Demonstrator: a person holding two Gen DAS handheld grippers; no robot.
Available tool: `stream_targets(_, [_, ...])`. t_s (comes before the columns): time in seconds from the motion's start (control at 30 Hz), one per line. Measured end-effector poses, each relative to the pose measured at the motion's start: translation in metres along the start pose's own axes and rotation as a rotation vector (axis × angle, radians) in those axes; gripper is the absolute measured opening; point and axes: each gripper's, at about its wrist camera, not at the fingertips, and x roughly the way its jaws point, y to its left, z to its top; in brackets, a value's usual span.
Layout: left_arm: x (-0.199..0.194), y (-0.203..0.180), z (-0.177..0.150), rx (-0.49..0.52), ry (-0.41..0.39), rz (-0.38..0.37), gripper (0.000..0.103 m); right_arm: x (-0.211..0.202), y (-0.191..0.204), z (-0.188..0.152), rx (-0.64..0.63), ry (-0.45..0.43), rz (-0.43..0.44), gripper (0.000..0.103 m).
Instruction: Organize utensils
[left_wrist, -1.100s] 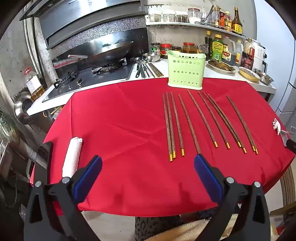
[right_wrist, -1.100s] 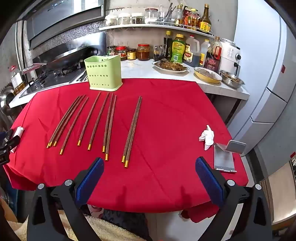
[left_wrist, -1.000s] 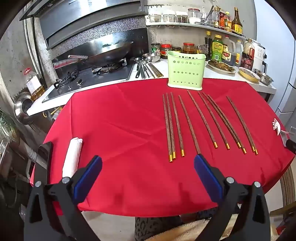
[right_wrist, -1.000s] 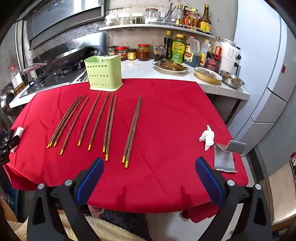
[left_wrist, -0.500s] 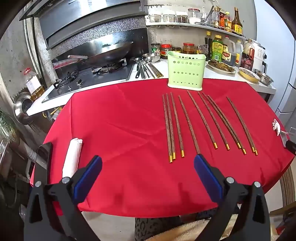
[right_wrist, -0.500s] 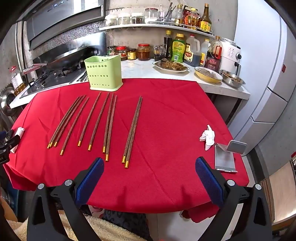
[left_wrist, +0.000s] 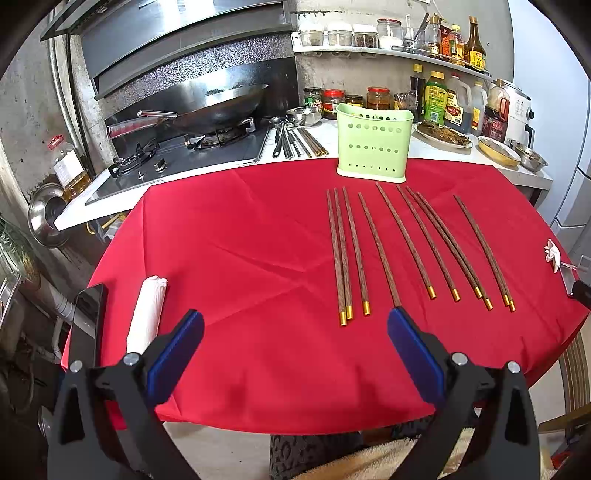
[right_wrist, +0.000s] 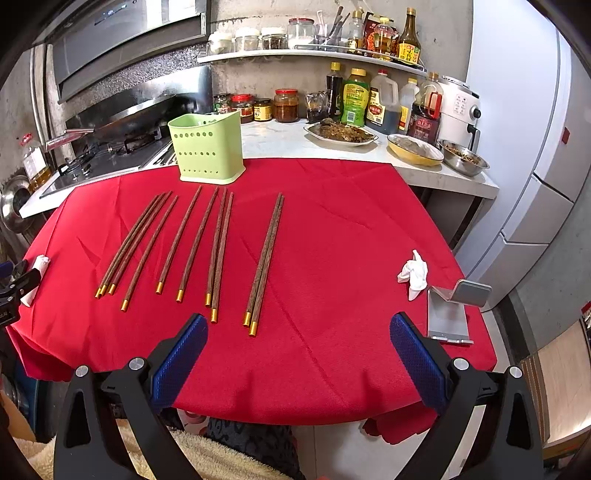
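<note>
Several brown wooden chopsticks (left_wrist: 406, 236) with gold tips lie side by side on the red tablecloth (left_wrist: 240, 251); they also show in the right wrist view (right_wrist: 199, 240). A light green perforated utensil holder (left_wrist: 373, 142) stands upright at the cloth's far edge, also in the right wrist view (right_wrist: 205, 151). My left gripper (left_wrist: 295, 332) is open and empty, held above the near table edge, short of the chopsticks. My right gripper (right_wrist: 298, 336) is open and empty, just right of the rightmost chopstick pair (right_wrist: 264, 258).
A rolled white towel (left_wrist: 146, 314) and a dark phone (left_wrist: 86, 317) lie at the cloth's left edge. A crumpled tissue (right_wrist: 413, 275) and a metal phone stand (right_wrist: 448, 314) sit on the right. Behind are a stove with a wok (left_wrist: 214, 103), loose utensils (left_wrist: 295, 142), bottles and dishes.
</note>
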Motion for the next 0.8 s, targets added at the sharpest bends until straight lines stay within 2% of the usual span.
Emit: stream_targets(0.8, [-0.001,0.011,0.001,-0.004,-0.002,0.007,0.097,-0.003,-0.001,0.002,0.003,-0.002,0.001,0.097])
